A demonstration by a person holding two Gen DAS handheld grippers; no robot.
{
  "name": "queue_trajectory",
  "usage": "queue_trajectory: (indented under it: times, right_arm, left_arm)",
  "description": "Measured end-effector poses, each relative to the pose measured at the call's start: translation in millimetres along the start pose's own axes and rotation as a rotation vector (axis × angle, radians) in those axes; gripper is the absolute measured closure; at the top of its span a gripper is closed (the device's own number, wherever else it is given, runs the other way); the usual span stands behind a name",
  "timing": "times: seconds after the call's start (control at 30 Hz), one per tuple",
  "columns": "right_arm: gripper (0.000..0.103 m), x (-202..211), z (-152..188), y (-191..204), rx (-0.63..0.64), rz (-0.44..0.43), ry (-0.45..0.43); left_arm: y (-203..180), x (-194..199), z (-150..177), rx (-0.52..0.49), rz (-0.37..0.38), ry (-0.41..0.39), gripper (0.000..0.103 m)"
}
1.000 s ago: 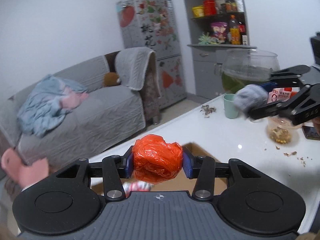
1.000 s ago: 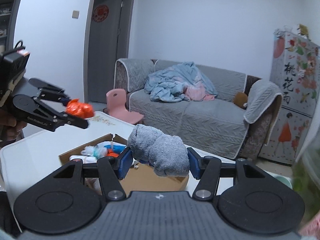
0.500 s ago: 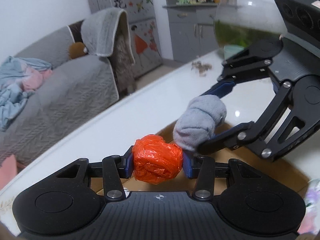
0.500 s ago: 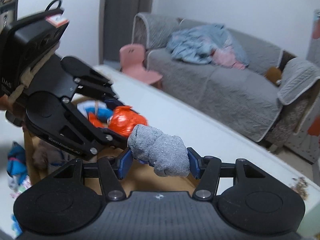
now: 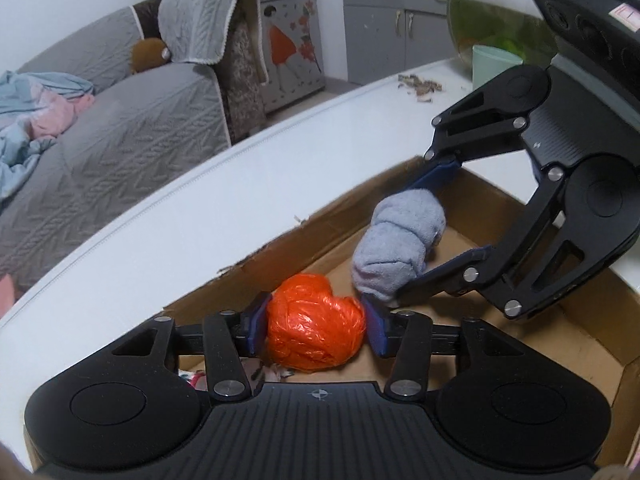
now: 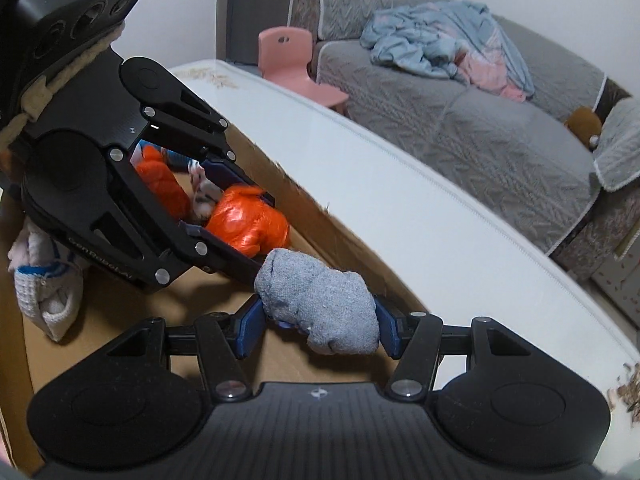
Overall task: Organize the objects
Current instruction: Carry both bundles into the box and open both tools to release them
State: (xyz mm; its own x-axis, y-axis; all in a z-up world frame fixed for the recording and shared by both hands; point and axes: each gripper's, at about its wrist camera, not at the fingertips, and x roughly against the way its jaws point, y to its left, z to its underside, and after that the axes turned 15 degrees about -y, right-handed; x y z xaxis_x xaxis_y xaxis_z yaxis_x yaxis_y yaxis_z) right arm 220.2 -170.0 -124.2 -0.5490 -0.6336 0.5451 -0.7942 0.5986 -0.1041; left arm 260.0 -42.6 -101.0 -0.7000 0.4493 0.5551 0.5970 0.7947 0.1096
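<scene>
My left gripper [image 5: 316,330] is shut on an orange plastic-bag ball [image 5: 316,332] and holds it low inside an open cardboard box [image 5: 280,236]. My right gripper [image 6: 318,326] is shut on a grey rolled sock [image 6: 320,306], also inside the box [image 6: 352,256]. The two grippers sit close together, the sock [image 5: 400,248] just right of the orange ball [image 6: 248,226]. In the right wrist view the left gripper [image 6: 236,216] reaches in from the left.
The box lies on a white table [image 5: 192,200]. It holds another orange bag [image 6: 160,184] and a white and blue cloth item [image 6: 48,292]. A fish bowl [image 5: 500,12], a green cup [image 5: 492,64] and crumbs [image 5: 420,88] are at the table's far right. A grey sofa [image 6: 460,128] stands behind.
Both grippers have dropped from above the table into the box, still holding the orange ball and the sock, and have come close together.
</scene>
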Motion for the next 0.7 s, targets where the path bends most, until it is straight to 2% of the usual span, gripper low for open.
queue_trajectory:
  times: [0.27, 0.57, 0.7]
  right_arm:
    - [0.043, -5, 3, 8, 0.016, 0.013, 0.032]
    - [0.035, -10, 0, 13, 0.06, 0.024, 0.074]
    - [0.029, -6, -3, 17, 0.068, 0.048, 0.086]
  left_arm:
    - [-1, 6, 3, 0.036, 0.001, 0.011, 0.03]
    - [-3, 9, 0, 0.049, -0.013, 0.035, 0.001]
    - [-6, 16, -7, 0.058, -0.012, 0.044, 0.0]
